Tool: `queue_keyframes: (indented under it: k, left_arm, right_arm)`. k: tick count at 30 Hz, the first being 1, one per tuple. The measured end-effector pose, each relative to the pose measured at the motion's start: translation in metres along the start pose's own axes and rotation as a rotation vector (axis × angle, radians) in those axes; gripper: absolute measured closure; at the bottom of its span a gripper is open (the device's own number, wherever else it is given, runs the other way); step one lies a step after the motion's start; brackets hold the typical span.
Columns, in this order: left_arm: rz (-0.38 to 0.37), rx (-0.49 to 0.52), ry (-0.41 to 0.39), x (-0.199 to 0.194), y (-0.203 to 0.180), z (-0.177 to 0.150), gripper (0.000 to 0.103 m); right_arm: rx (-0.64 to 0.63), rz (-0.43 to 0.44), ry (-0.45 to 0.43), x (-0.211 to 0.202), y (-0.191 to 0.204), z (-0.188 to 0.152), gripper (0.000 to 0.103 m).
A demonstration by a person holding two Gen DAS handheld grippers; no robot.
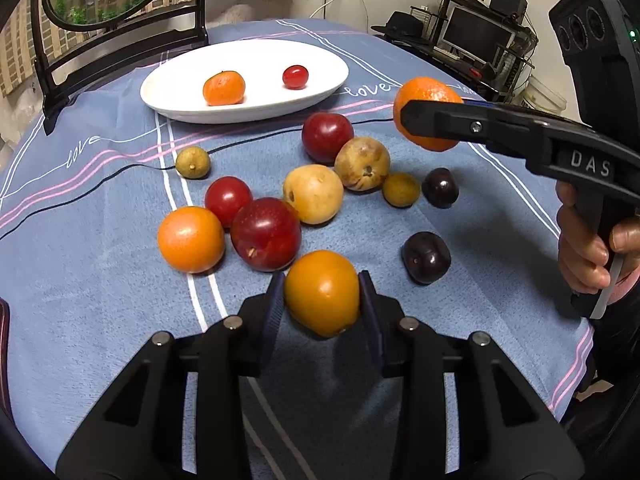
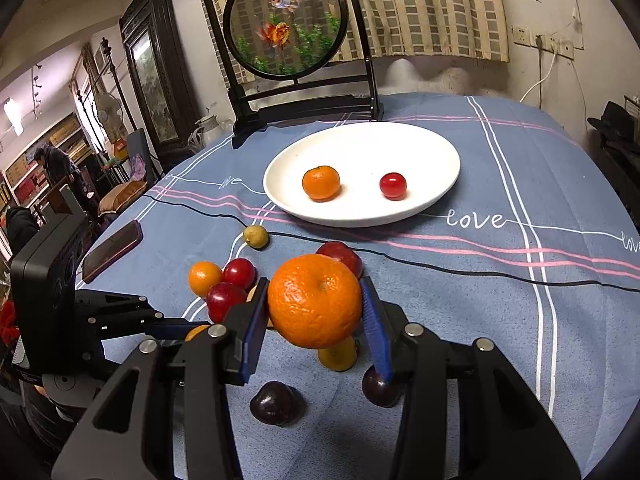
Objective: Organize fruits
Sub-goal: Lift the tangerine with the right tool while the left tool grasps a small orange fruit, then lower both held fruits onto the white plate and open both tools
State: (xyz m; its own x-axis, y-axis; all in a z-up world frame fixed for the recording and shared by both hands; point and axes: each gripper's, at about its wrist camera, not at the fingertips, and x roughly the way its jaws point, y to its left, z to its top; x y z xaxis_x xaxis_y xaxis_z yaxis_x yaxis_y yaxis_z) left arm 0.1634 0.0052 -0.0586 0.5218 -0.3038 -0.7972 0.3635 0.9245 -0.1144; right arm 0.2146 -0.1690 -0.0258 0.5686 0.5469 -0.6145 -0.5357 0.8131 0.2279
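My left gripper point(image 1: 322, 292) is shut on a smooth orange fruit point(image 1: 322, 294), held just above the blue cloth near the front of the fruit pile. My right gripper point(image 2: 316, 304) is shut on a mandarin point(image 2: 314, 300) and holds it in the air above the pile; it also shows in the left wrist view point(image 1: 428, 118) at the right. A white plate point(image 1: 256, 56) at the back holds a mandarin point(image 1: 223, 88) and a red cherry tomato point(image 1: 295, 77); in the right wrist view the plate point(image 2: 432, 152) lies ahead of the held mandarin.
Loose fruit on the cloth: red plums point(image 1: 266, 234), a red tomato point(image 1: 228, 200), an orange point(image 1: 191, 239), two yellow-brown pears point(image 1: 314, 194), small longans point(image 1: 193, 162), dark plums point(image 1: 426, 257). A framed round goldfish screen point(image 2: 286, 20) stands behind the plate. A phone point(image 2: 114, 250) lies at the table's left edge.
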Motion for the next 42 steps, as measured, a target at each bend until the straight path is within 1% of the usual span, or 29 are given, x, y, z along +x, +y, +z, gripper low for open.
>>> queue_keyframes:
  k: [5,9,11,13,16,17,18,20,22,24,25,28,31,35,37,38,39,40,41,42]
  left_arm:
    - [-0.032,-0.029,-0.012,-0.003,0.004,0.002,0.066]
    - [-0.065,-0.064,-0.088,-0.018,0.011,0.006,0.066]
    - [-0.094,-0.111,-0.137,-0.026,0.021,0.014,0.066]
    - [-0.118,-0.163,-0.155,-0.028,0.034,0.027,0.066]
    - [-0.080,-0.239,-0.189,-0.030,0.057,0.061,0.066]
    - [-0.082,-0.266,-0.195,-0.029,0.066,0.075,0.066]
    - [-0.094,-0.285,-0.212,-0.026,0.075,0.092,0.066]
    - [-0.067,-0.291,-0.229,-0.020,0.082,0.115,0.066]
    - [0.000,-0.277,-0.234,-0.006,0.086,0.140,0.066]
    - [0.061,-0.266,-0.222,0.010,0.090,0.154,0.066]
    - [0.082,-0.277,-0.206,0.020,0.093,0.160,0.066]
    - [0.084,-0.320,-0.157,0.041,0.106,0.166,0.066]
    - [0.107,-0.346,-0.134,0.049,0.116,0.167,0.066]
    - [0.109,-0.380,-0.122,0.057,0.128,0.167,0.066]
    - [0.120,-0.381,-0.129,0.057,0.129,0.167,0.062]
    - [0.127,-0.375,-0.130,0.056,0.128,0.168,0.055]
    - [0.140,-0.369,-0.137,0.054,0.127,0.168,0.052]
    - [0.155,-0.365,-0.151,0.050,0.126,0.168,0.043]
    - [0.166,-0.366,-0.161,0.046,0.125,0.167,0.038]
    - [0.179,-0.366,-0.171,0.041,0.123,0.166,0.036]
  right_arm:
    - [-0.002,-0.004,-0.003,0.000,0.000,0.000,0.058]
    - [-0.002,-0.004,-0.034,-0.003,-0.001,0.002,0.058]
    - [-0.003,-0.002,-0.053,-0.001,-0.003,0.006,0.058]
    - [0.002,-0.008,-0.058,0.004,-0.007,0.014,0.058]
    - [0.066,0.018,-0.062,0.017,-0.018,0.035,0.058]
    - [0.077,0.018,-0.073,0.021,-0.021,0.044,0.058]
    - [0.079,0.010,-0.088,0.025,-0.022,0.051,0.058]
    - [0.076,-0.013,-0.109,0.034,-0.024,0.067,0.058]
    - [0.083,-0.038,-0.095,0.049,-0.026,0.078,0.058]
    - [0.091,-0.052,-0.069,0.063,-0.030,0.085,0.058]
    - [0.088,-0.064,-0.054,0.071,-0.031,0.086,0.058]
    - [0.087,-0.074,-0.003,0.088,-0.037,0.087,0.058]
    - [0.084,-0.076,0.034,0.097,-0.041,0.086,0.058]
    - [0.070,-0.087,0.064,0.107,-0.040,0.088,0.057]
    - [0.068,-0.082,0.079,0.113,-0.039,0.087,0.057]
    - [0.064,-0.088,0.087,0.116,-0.038,0.087,0.057]
    - [0.061,-0.093,0.094,0.118,-0.037,0.088,0.057]
    - [0.055,-0.101,0.105,0.120,-0.035,0.087,0.057]
    - [0.052,-0.113,0.119,0.120,-0.034,0.087,0.057]
    - [0.051,-0.120,0.129,0.119,-0.034,0.086,0.057]
